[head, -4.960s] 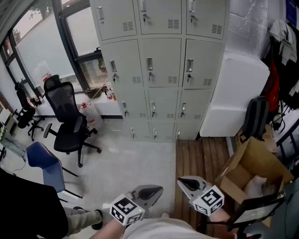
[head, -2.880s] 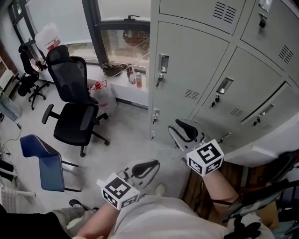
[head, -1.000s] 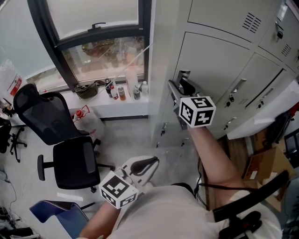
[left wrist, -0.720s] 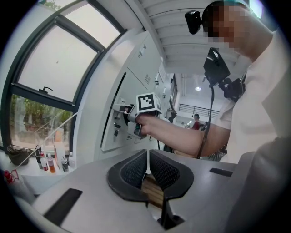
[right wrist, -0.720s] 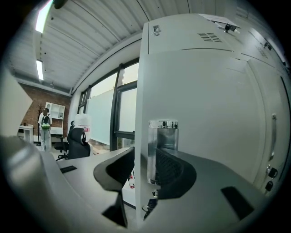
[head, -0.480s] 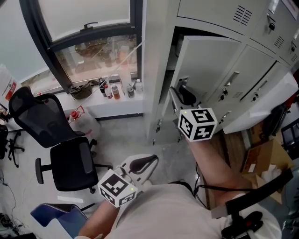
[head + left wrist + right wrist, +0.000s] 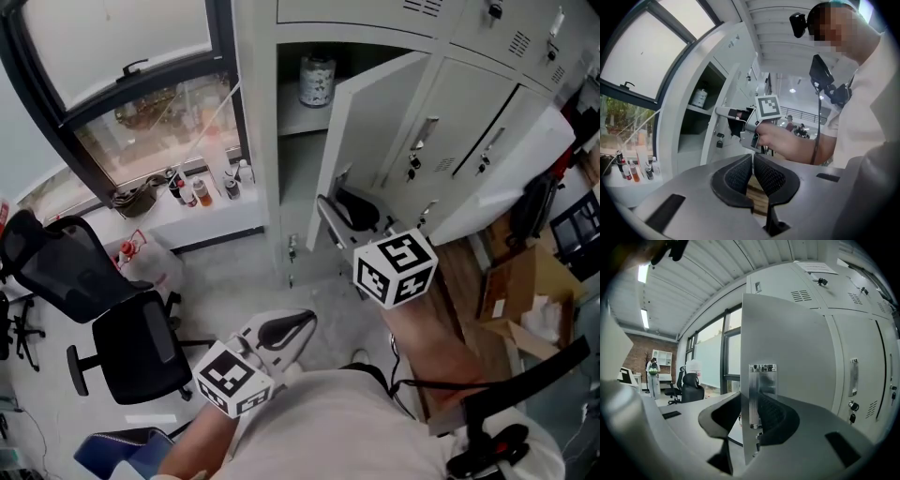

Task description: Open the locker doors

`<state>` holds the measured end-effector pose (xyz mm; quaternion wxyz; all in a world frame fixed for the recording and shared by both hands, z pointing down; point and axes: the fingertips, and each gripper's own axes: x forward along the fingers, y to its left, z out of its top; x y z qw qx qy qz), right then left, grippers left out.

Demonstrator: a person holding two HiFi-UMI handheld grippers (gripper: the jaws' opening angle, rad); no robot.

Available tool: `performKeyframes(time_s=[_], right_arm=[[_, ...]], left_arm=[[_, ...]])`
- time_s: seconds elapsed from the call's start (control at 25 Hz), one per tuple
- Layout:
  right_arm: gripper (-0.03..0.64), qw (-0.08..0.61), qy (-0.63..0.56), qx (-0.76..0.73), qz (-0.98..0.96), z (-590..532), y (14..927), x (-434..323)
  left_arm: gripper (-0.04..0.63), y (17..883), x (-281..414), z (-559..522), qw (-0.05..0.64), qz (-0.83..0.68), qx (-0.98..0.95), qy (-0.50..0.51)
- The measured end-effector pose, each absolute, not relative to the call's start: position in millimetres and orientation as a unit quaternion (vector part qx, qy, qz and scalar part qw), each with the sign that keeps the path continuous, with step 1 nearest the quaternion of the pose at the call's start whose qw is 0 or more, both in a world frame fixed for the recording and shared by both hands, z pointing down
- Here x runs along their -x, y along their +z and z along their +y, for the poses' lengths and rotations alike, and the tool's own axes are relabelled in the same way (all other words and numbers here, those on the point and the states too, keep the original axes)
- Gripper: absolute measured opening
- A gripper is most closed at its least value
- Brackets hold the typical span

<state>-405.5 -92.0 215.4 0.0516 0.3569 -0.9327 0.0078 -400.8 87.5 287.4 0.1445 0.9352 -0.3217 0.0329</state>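
Swung the door (image 7: 375, 122) far wider than half a second before, baring a tin (image 7: 317, 79) inside; closed the right gripper (image 7: 336, 200) onto its handle edge; held the left gripper (image 7: 302, 324) shut, empty, low; left neighbouring doors (image 7: 473, 112) unopened.

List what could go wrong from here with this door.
1. The right hand-held gripper, whose jaws have just been closing, pinches only the thin edge of the locker door. It could slip off mid-swing.
2. Swung wider, the door may bang the neighbouring locker's handle.
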Motion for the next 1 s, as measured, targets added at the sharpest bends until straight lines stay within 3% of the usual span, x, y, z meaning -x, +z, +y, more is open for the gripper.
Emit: performKeyframes(time_s=[1.0], right_arm=[[0.107,0.018,-0.017,-0.141,-0.99,-44.5,214.4,235.3]], left_arm=[[0.013,257.7,228.5,58.8,0.128,-0.252,-0.959,0.034]])
